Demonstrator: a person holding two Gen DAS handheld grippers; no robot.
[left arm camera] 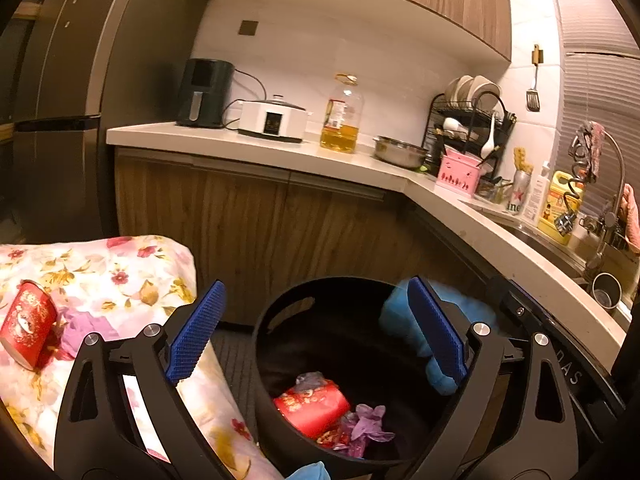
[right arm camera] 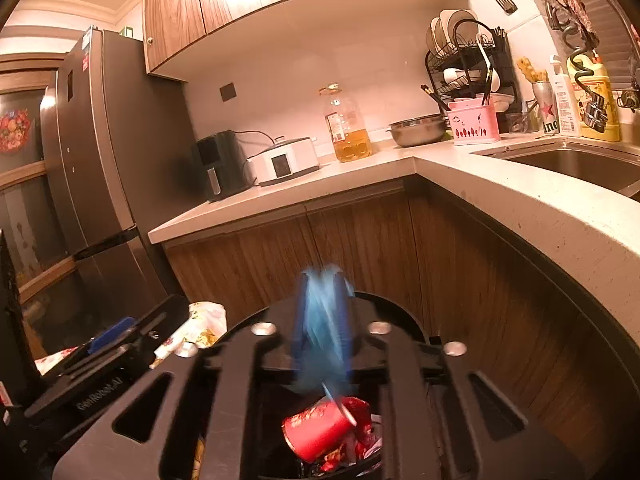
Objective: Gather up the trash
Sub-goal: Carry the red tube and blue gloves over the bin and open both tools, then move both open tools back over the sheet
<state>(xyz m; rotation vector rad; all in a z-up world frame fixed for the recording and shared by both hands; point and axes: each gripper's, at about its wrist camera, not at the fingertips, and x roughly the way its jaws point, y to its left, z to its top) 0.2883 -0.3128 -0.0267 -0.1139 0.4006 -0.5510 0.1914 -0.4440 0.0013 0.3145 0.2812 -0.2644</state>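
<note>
A black trash bin (left arm camera: 276,312) stands on the floor by the cabinets. In it lie a red paper cup (left arm camera: 312,406), red wrappers and a crumpled purple piece (left arm camera: 370,424). My left gripper (left arm camera: 316,284) hangs over the bin's near rim, open wide, with nothing between its pads. My right gripper (right arm camera: 322,280) is above the bin (right arm camera: 400,312). Its jaws stand narrowly apart, and a blurred blue crumpled piece (right arm camera: 320,340) streaks down between them toward the red cup (right arm camera: 316,432). Another red cup (left arm camera: 28,328) and a purple scrap (left arm camera: 86,328) lie on the floral cloth (left arm camera: 120,264) at the left.
Wooden cabinets (left arm camera: 260,220) and an L-shaped counter (left arm camera: 500,240) enclose the bin at the back and right. The counter carries an oil bottle (left arm camera: 342,116), appliances, a steel bowl and a dish rack. A sink (right arm camera: 580,168) is at the right, a dark fridge (left arm camera: 60,100) at the left.
</note>
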